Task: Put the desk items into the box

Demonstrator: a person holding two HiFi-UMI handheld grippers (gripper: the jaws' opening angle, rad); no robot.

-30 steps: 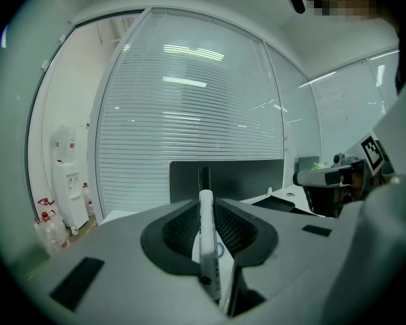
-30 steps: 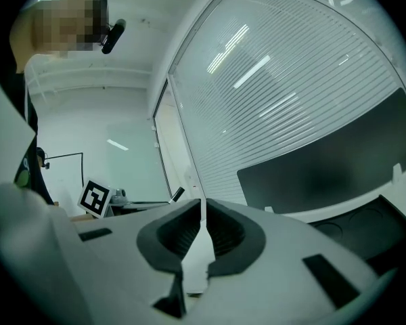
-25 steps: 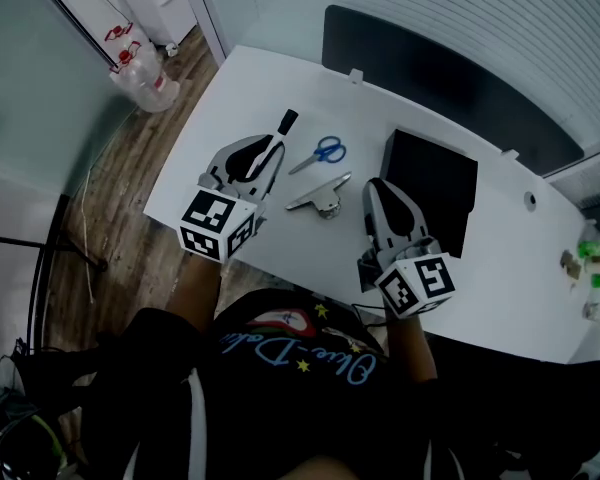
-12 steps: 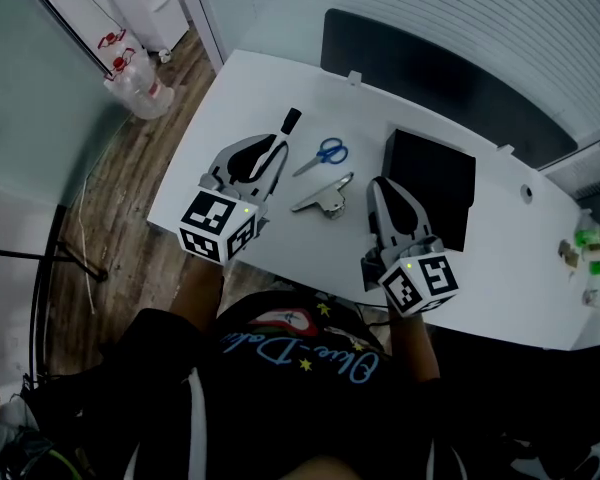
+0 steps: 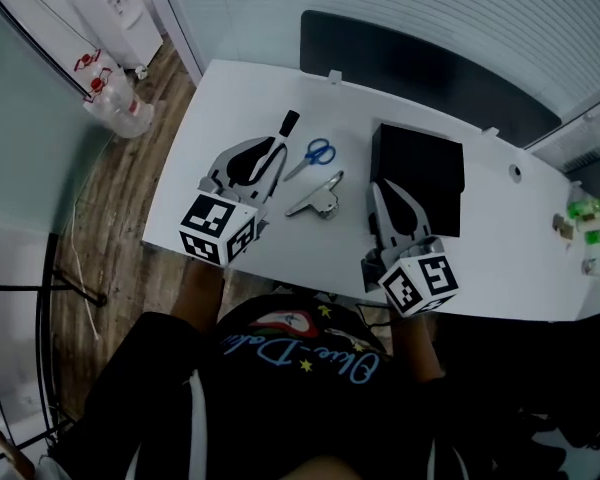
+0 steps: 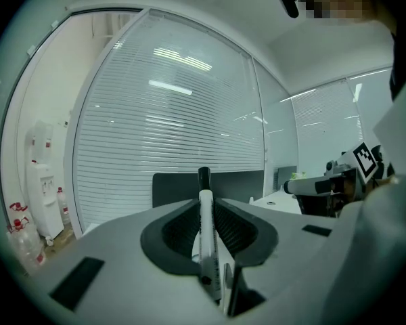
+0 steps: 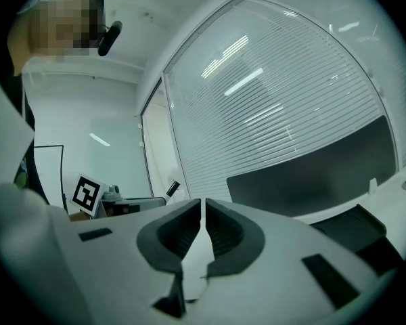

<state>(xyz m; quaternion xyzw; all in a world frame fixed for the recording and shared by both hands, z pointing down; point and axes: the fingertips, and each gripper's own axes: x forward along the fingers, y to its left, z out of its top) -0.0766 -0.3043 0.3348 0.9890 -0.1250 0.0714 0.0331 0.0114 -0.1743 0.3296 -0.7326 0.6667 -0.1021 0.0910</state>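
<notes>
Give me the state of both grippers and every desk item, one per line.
left gripper: shut on the marker
marker: clamped, cap sticking out past the tips
right gripper: shut, empty
scissors: closed, flat on the desk
metal clip: lying loose on the desk
black box: on the desk, contents not visible

Person wears a black shirt (image 5: pixel 280 408) with pale blue script lettering, yellow stars, a red-and-white emblem and white stripes. Left tool (image 5: pixel 273 153) and right tool (image 5: pixel 382 190): grey moulded shells, black ribbed pads (image 6: pixel 179 230), each bearing a black-and-white marker cube (image 5: pixel 218 228).
</notes>
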